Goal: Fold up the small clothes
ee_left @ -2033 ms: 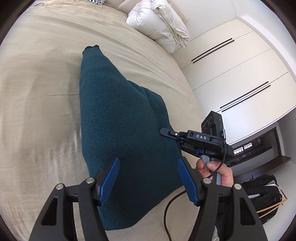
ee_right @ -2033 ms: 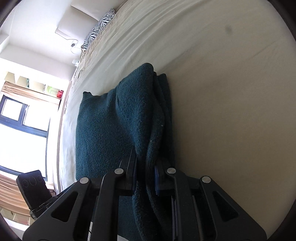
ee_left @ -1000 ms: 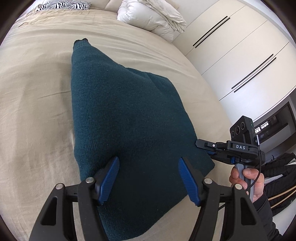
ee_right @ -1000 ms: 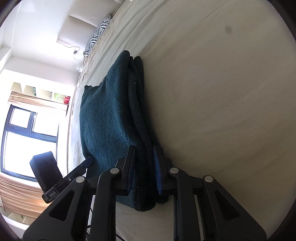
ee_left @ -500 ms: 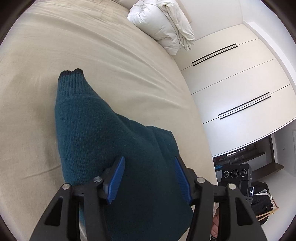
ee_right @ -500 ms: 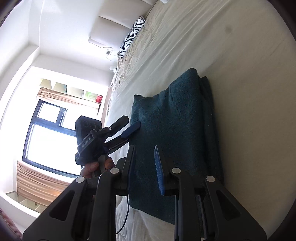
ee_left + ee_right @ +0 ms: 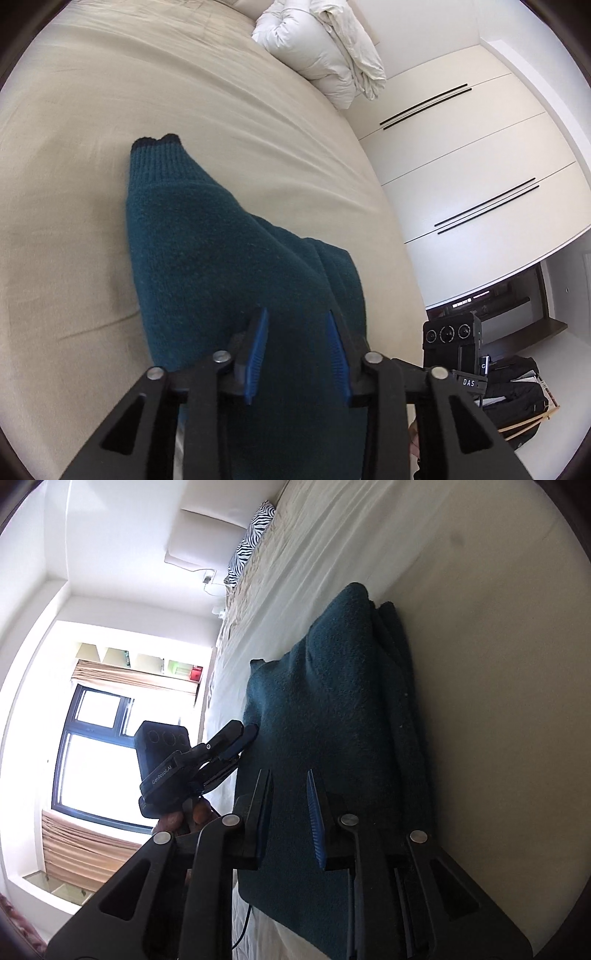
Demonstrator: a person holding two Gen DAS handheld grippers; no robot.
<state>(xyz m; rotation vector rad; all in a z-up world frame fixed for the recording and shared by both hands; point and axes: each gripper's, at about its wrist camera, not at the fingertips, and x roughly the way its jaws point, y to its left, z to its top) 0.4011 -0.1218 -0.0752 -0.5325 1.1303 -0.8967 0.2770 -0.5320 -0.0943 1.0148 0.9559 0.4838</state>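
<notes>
Mid-fold on teal sweater (image 7: 229, 266): left gripper (image 7: 297, 354) closing over near edge, right gripper (image 7: 288, 812) slightly apart, empty; next, pinching and folding far.

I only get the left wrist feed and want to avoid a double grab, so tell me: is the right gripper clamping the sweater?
Observer: It looks not. Its own view shows the right gripper over the sweater with a narrow gap between the pads and nothing pinched.
Operator: Where is my left gripper on it?
Observer: The left gripper, jaws closing, is at the sweater's edge on the window side. I cannot tell whether cloth is between them.
Operator: What lies past the sweater?
Observer: A zebra-print pillow at the head of the bed.
</notes>
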